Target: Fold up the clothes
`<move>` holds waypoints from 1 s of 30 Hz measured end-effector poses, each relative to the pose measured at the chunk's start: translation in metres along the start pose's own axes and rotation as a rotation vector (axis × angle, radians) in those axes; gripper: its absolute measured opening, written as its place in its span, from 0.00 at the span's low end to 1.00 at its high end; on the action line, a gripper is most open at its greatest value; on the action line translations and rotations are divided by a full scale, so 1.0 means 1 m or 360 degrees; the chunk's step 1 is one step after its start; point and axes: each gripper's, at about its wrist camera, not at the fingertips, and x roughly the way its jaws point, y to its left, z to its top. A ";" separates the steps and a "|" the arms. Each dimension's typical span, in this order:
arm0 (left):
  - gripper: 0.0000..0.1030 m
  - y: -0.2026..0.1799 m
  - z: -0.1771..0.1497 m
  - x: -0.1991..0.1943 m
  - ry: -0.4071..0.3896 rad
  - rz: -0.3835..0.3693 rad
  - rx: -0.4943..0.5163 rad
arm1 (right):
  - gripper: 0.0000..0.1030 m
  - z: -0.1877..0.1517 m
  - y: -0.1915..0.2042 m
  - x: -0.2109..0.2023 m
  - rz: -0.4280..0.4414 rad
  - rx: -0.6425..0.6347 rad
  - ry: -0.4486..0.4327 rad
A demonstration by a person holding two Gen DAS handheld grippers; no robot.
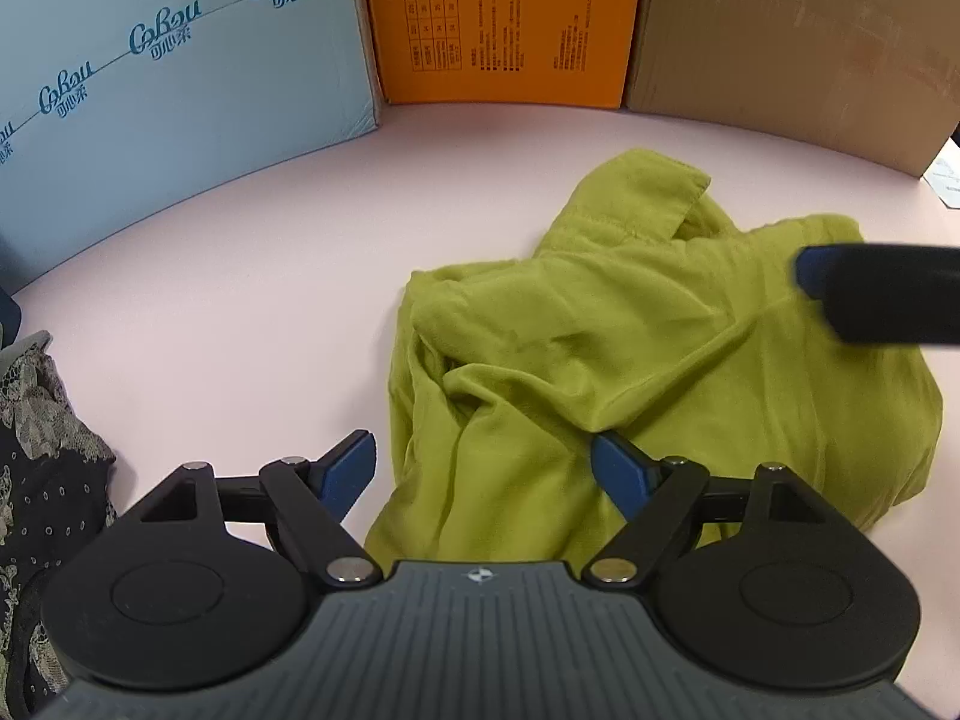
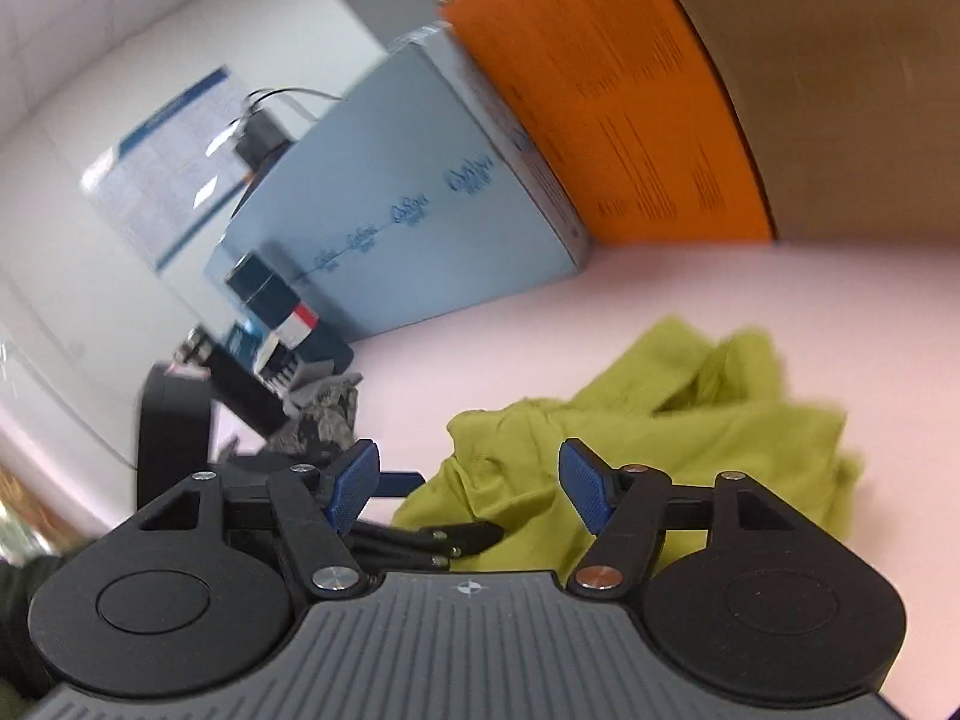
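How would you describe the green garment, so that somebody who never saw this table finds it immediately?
Start from the pale pink table with three boxes along its back edge. In front of the orange box lies the crumpled garment. Its plain yellow-green colour separates it from the dark lace cloth.

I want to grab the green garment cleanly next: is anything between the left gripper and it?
Nothing visible is. The left gripper hangs with open jaws right over the near edge of the crumpled lime-green cloth garment on the pale pink table. The dark lace-patterned garment lies off to the left, apart.
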 end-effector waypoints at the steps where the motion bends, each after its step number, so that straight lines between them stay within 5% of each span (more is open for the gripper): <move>1: 0.82 0.001 -0.002 0.001 -0.0010 0.0027 0.0001 | 0.59 -0.003 -0.015 0.008 -0.0081 0.0090 -0.0035; 4: 0.83 0.011 -0.003 0.008 0.0000 0.0076 -0.0068 | 0.30 -0.015 -0.065 0.017 -0.0326 0.0409 -0.0113; 5: 0.83 0.016 -0.003 0.006 -0.0006 0.0066 -0.0108 | 0.28 -0.016 -0.070 0.013 -0.0327 0.0451 -0.0137; 9: 0.80 0.028 -0.002 -0.027 -0.0165 0.0029 -0.0161 | 0.38 -0.011 -0.065 -0.018 -0.0223 0.0422 -0.0291; 12: 0.80 0.027 -0.002 -0.053 -0.0333 -0.0053 -0.0142 | 0.63 -0.010 -0.055 -0.044 0.0013 0.0484 -0.0442; 14: 0.80 0.019 0.004 -0.054 -0.0384 -0.0102 -0.0151 | 0.65 -0.013 -0.052 -0.051 0.0148 0.0545 -0.0504; 17: 0.80 0.003 0.017 -0.027 -0.0333 -0.0134 -0.0305 | 0.65 -0.028 -0.058 -0.034 0.0278 0.0694 -0.0520; 20: 0.80 -0.006 0.021 0.015 -0.0211 -0.0041 -0.0438 | 0.64 -0.047 -0.077 -0.012 0.0208 0.0841 -0.0543; 22: 0.82 -0.005 0.021 0.043 -0.0114 0.0082 -0.0501 | 0.44 -0.057 -0.093 -0.004 0.0118 0.0903 -0.0576; 24: 0.85 -0.005 0.023 0.053 -0.0116 0.0135 -0.0493 | 0.00 -0.066 -0.108 -0.004 0.0061 0.0988 -0.0627; 30: 0.98 -0.005 0.030 0.063 -0.0067 0.0197 -0.0472 | 0.00 -0.075 -0.120 -0.012 0.0018 0.1034 -0.0617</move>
